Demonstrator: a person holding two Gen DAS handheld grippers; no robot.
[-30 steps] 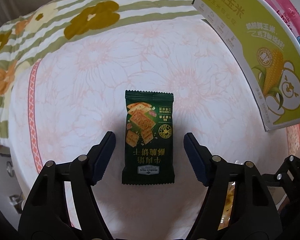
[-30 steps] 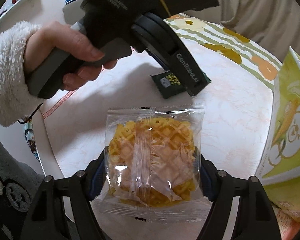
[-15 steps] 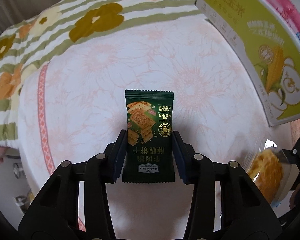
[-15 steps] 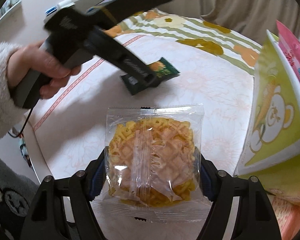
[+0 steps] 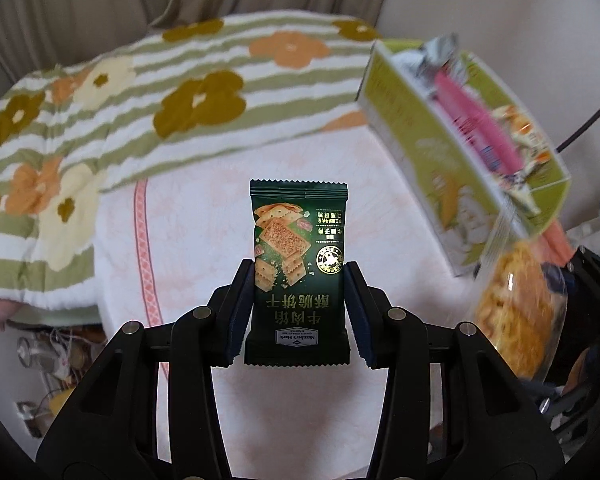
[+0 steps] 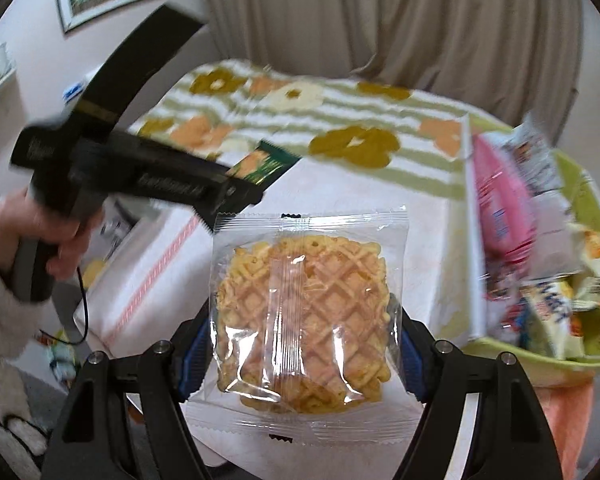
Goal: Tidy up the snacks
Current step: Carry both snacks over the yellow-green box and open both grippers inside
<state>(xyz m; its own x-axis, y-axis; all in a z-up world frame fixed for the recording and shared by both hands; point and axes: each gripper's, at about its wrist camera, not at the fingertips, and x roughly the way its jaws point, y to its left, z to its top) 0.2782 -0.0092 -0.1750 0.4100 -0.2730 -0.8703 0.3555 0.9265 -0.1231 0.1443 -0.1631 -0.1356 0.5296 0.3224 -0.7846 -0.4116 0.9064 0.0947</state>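
My left gripper (image 5: 298, 312) is shut on a dark green cracker packet (image 5: 298, 268), which hangs clear above the pink-and-white cloth. In the right wrist view the same packet (image 6: 266, 166) sticks out of the left gripper, which a hand (image 6: 66, 236) in a fluffy white sleeve holds. My right gripper (image 6: 300, 332) is shut on a clear-wrapped waffle biscuit (image 6: 304, 320), also lifted off the table. That waffle packet (image 5: 516, 316) shows blurred at the right of the left wrist view. A yellow-green snack box (image 5: 432, 148) stands open to the right.
The box (image 6: 540, 356) holds several snack packs, among them a pink one (image 6: 500, 208). A green-striped flowered blanket (image 5: 100, 120) covers the far part of the table, beige curtains (image 6: 380, 16) hang behind. The table edge drops off at the left, with clutter on the floor below.
The left jaws closed on the green packet, which then rose off the cloth. The right gripper also rose with the waffle. Both views now look down from higher, and the box's open top shows.
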